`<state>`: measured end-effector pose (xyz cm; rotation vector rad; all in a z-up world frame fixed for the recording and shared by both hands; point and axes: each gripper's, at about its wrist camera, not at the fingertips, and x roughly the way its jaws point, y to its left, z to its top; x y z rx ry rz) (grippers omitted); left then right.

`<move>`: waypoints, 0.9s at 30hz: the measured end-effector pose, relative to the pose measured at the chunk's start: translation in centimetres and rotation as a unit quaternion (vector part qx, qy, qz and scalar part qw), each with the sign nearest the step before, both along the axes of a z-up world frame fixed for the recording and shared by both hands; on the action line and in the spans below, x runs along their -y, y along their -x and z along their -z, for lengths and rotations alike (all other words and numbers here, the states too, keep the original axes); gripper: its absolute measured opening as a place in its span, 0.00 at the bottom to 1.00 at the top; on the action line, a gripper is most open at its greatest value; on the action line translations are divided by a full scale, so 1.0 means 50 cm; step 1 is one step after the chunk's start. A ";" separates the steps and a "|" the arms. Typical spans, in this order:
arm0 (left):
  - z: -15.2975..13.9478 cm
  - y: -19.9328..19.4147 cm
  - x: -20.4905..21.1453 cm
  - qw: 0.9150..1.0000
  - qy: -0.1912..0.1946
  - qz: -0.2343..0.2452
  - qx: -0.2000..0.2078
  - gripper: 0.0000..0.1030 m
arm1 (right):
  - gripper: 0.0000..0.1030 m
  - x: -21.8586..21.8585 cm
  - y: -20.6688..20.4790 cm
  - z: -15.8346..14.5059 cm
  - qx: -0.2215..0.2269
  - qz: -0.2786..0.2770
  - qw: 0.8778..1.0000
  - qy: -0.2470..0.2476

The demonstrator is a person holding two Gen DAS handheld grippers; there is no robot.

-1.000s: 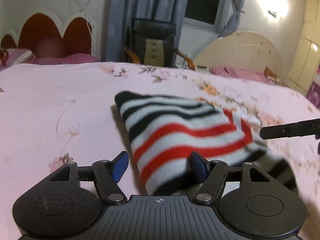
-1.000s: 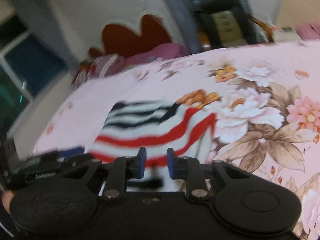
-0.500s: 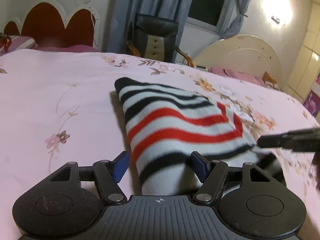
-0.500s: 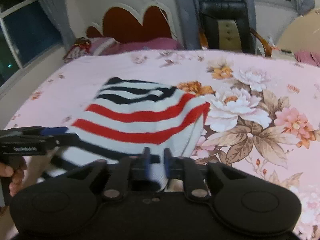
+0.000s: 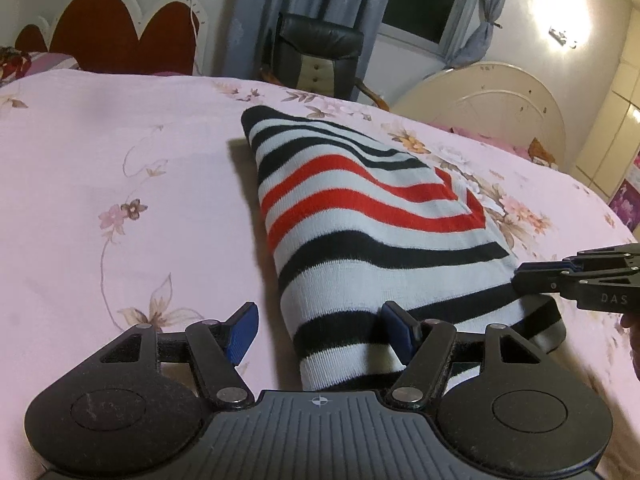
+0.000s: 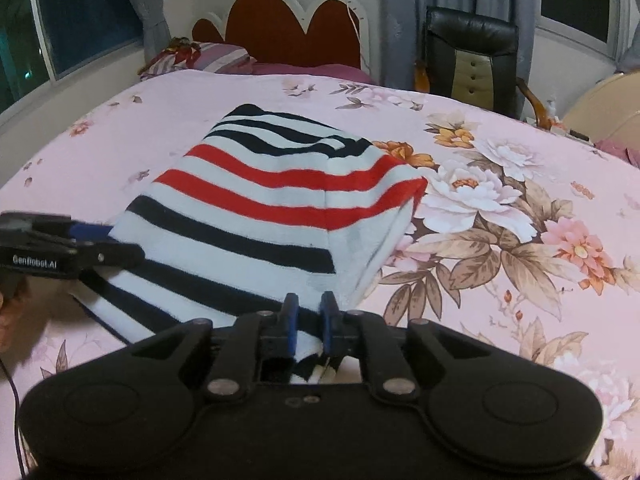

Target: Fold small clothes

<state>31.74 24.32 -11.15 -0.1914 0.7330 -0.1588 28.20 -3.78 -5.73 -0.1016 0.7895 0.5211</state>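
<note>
We see the striped garment (image 5: 360, 240) running lengthwise away from both claws; R gripper (image 6: 307, 320) just closing on its near hem, L gripper (image 5: 320, 332) wide open astride the near-left corner.

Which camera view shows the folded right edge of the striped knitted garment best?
The right wrist view: the black, white and red striped knitted garment shows its doubled right edge openly. The left wrist view shows that edge only slanting away.

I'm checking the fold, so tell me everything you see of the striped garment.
The striped garment is a soft knit in white with black and red bands, folded into a thick, roughly rectangular bundle lying on the floral bedspread. The right gripper, whose jaws have just been closing, pinches its near edge; the left gripper stands open around the other near corner.
</note>
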 end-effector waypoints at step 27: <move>-0.039 0.049 0.021 0.998 0.001 -0.058 0.022 0.88 | 0.64 0.022 0.042 -0.034 0.009 0.079 0.995 -0.063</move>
